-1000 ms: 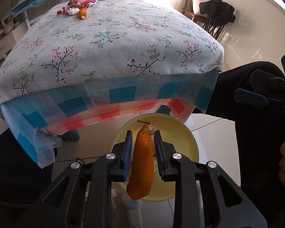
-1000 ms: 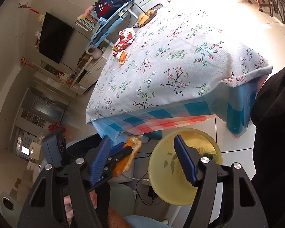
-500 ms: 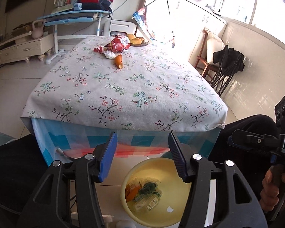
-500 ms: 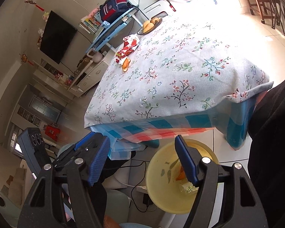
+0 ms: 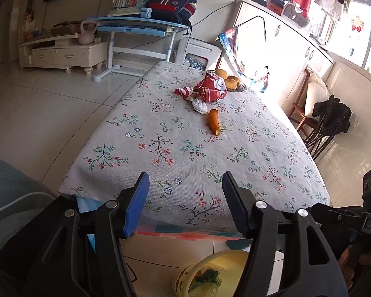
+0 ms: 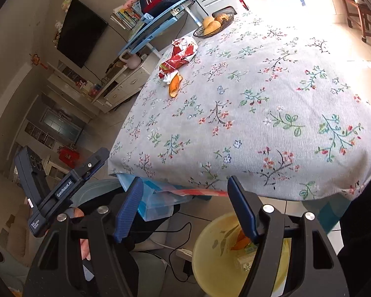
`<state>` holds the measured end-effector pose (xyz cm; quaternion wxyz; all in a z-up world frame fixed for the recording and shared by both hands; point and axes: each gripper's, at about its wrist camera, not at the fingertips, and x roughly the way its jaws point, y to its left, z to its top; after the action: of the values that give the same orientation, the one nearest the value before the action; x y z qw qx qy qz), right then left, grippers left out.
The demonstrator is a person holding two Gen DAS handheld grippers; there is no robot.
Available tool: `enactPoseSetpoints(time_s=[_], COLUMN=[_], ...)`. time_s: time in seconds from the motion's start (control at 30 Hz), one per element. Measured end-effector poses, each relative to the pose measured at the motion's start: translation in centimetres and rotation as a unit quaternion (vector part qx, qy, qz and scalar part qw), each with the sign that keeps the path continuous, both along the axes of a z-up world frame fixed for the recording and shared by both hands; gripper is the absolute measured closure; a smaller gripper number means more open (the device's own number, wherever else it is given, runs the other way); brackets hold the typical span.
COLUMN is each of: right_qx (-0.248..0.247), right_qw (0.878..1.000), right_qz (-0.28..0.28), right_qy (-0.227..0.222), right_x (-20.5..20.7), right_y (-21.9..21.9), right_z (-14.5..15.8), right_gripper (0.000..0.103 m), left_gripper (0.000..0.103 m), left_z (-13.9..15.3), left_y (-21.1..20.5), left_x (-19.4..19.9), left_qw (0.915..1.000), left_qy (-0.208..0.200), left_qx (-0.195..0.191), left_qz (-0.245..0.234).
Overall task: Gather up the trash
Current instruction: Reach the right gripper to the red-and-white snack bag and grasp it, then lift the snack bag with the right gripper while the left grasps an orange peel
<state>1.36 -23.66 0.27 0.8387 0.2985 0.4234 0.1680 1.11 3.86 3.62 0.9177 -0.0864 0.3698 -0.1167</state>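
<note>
An orange peel point(image 5: 214, 121) lies mid-table on the floral cloth, with a white crumpled wrapper point(image 5: 199, 105) and a red-and-white snack bag point(image 5: 208, 89) just beyond it. They also show in the right wrist view: peel point(image 6: 174, 85), bag point(image 6: 179, 56). A yellow bin point(image 5: 225, 276) stands on the floor below the table's near edge and holds peel and other trash point(image 6: 242, 241). My left gripper point(image 5: 184, 208) is open and empty above the near table edge. My right gripper point(image 6: 184, 209) is open and empty above the bin point(image 6: 211, 255).
A dish of yellow fruit point(image 5: 231, 82) sits at the table's far end. A blue desk point(image 5: 141, 26), a cabinet point(image 5: 61, 54) and a wooden chair point(image 5: 311, 113) surround the table point(image 5: 259, 163). My left gripper's body point(image 6: 54, 190) shows in the right wrist view.
My left gripper opened and dropped the orange peel into the yellow bin, then rose from above the bin to table level. My right gripper stayed open and lifted slightly.
</note>
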Motion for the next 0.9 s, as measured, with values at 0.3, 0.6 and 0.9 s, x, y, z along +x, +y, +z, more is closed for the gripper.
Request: enactPoseSetpoints(time_s=[0.3, 0.6, 0.9], right_qx=[0.068, 0.093, 0.143], right_qw=[0.997, 0.989, 0.985], right_qz=[-0.038, -0.084, -0.091], right_qy=[0.005, 0.079, 0.036], right_x=[14.7, 26.0, 23.4], right_y=[0.6, 1.8, -3.4], right_z=[1.2, -3.0, -2.6], right_gripper=[0.035, 0.047, 0.087], left_gripper=[0.042, 0.040, 0.039], left_z=[-0.6, -0.5, -2.0], left_y=[0.3, -0.2, -1.1], left_x=[5.3, 10.5, 13.2], left_qw=[0.9994, 0.9991, 0.9978], left_qy=[0.010, 0.012, 0.045], left_qx=[-0.020, -0.018, -0.028], left_qz=[0.027, 0.035, 0.041])
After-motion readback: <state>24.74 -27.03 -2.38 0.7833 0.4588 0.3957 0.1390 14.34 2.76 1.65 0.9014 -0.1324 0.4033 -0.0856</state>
